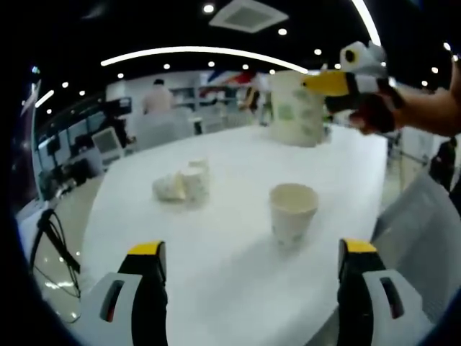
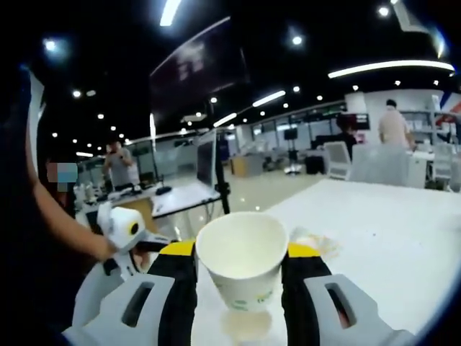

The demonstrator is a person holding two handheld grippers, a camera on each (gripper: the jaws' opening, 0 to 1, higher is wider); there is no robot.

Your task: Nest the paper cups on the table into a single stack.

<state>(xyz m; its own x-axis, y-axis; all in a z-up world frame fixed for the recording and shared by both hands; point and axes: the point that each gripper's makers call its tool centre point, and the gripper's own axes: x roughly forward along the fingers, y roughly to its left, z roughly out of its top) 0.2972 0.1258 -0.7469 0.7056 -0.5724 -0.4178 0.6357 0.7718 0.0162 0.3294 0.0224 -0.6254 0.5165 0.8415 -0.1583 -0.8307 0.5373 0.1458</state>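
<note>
Several white paper cups with pale green print sit before us: one upright and alone on the white table (image 1: 238, 288), namely the near cup (image 1: 292, 213); a small cluster of cups (image 1: 184, 184) lies farther off to its left, some apparently tipped, too blurred to count. Our right gripper (image 2: 241, 277) is clenched on the held cup (image 2: 241, 263), its yellow-tipped jaws pressing the wall on both sides below the rim; in the left gripper view that same gripper (image 1: 338, 83) carries the cup (image 1: 297, 108) above the far table edge. Our left gripper (image 1: 252, 252) stands released, jaws wide apart, aimed toward the near cup; we judge these cups light, thin and easily crushed, so we would pinch gently at mid-wall, keeping the mouth round for nesting.
</note>
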